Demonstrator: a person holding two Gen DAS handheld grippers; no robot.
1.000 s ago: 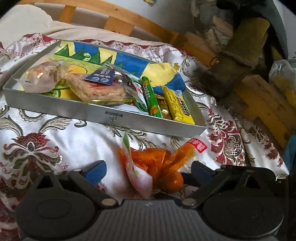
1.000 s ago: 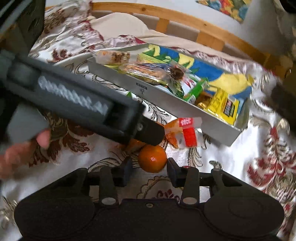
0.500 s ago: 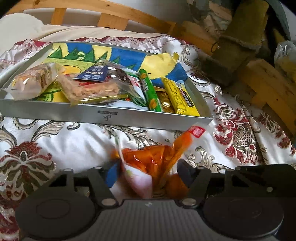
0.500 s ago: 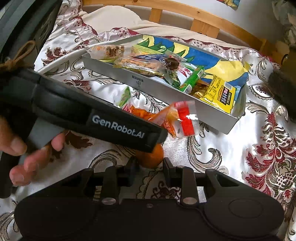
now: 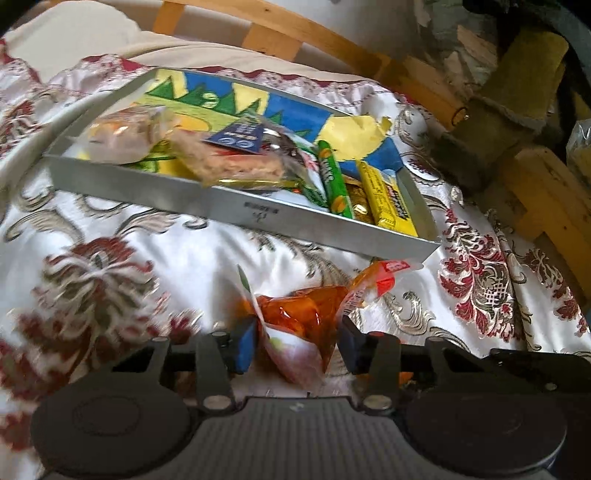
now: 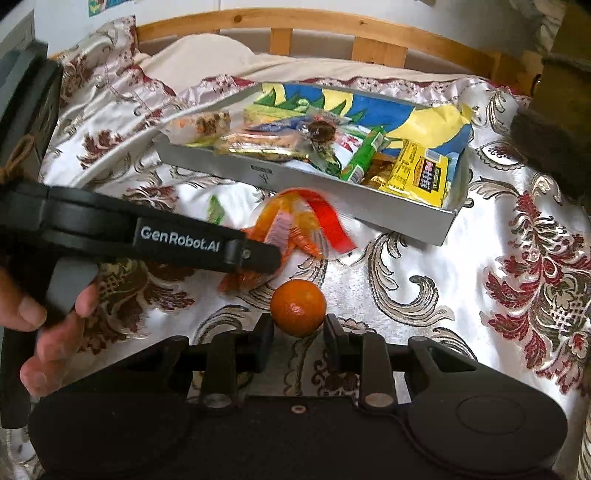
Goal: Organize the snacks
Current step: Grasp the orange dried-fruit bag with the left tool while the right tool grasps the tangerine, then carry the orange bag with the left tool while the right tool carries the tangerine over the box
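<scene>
While left gripper (image 5: 297, 341) jaws, just closing, pinch crinkly light packet (image 5: 295, 321) mid-body, right gripper (image 6: 298, 332) clamps firm orange (image 6: 297, 307).

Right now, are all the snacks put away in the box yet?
Nearly. Several packets already lie in the grey box. The left gripper has just been closing on the orange snack bag; the right gripper pinches the small orange. Both remain outside the box.

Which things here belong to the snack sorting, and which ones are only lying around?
Belong to the job:
- grey tray, with a yellow bar and a green stick inside
- orange packet
- small round orange

Just lying about:
- patterned bedspread
- wooden bed frame
- beige pillow
</scene>
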